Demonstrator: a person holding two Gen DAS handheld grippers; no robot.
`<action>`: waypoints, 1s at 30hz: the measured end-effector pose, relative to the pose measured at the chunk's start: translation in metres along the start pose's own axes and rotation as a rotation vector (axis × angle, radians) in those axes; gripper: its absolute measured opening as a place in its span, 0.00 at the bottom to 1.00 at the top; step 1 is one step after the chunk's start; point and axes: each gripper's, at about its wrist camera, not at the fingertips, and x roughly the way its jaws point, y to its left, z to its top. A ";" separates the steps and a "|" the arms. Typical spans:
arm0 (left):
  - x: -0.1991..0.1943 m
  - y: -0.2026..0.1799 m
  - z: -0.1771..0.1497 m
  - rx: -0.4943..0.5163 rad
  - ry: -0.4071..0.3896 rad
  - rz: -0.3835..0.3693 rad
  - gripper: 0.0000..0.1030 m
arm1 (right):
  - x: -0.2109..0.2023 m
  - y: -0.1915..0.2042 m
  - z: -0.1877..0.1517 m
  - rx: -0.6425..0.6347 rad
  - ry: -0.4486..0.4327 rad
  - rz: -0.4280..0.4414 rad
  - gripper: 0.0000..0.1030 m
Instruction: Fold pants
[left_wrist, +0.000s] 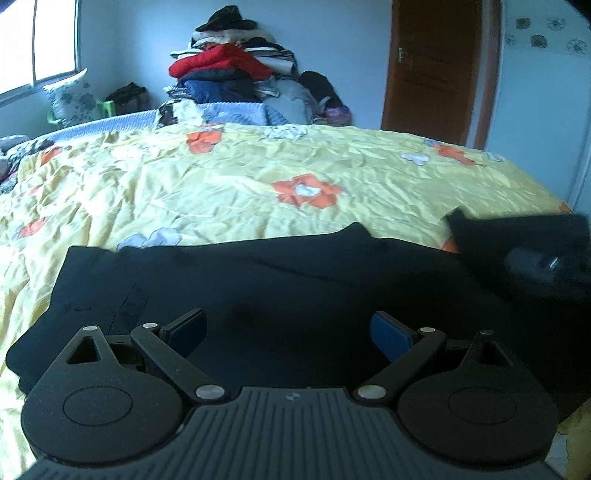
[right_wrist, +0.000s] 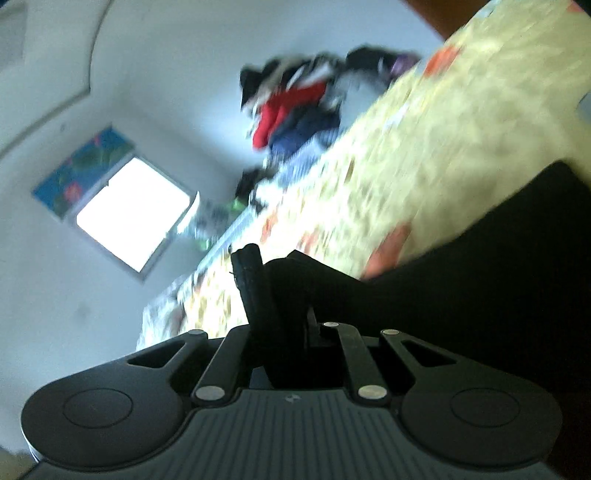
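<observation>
Right claw (right_wrist: 284, 332) pinches black pants (left_wrist: 295, 288); left claw (left_wrist: 290, 332) gapes empty above them.

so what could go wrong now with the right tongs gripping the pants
1. The right tongs pinch only a narrow bunched edge of the black pants; it could slip out mid-fold.
2. The left tongs are open above the cloth, so nothing anchors it and the whole garment may drag across the yellow bedspread.

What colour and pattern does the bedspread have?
The bedspread is yellow with orange and white flowers; the left wrist view shows it best.
</observation>
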 end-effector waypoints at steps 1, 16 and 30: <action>0.000 0.003 0.000 -0.008 0.001 0.003 0.94 | 0.007 0.006 -0.005 -0.035 0.020 -0.019 0.08; 0.004 0.001 0.005 -0.019 0.005 0.022 0.97 | 0.014 0.061 -0.047 -0.369 0.199 -0.074 0.67; 0.015 -0.059 0.036 0.062 0.023 -0.191 0.97 | -0.081 0.028 -0.001 -0.694 -0.131 -0.677 0.67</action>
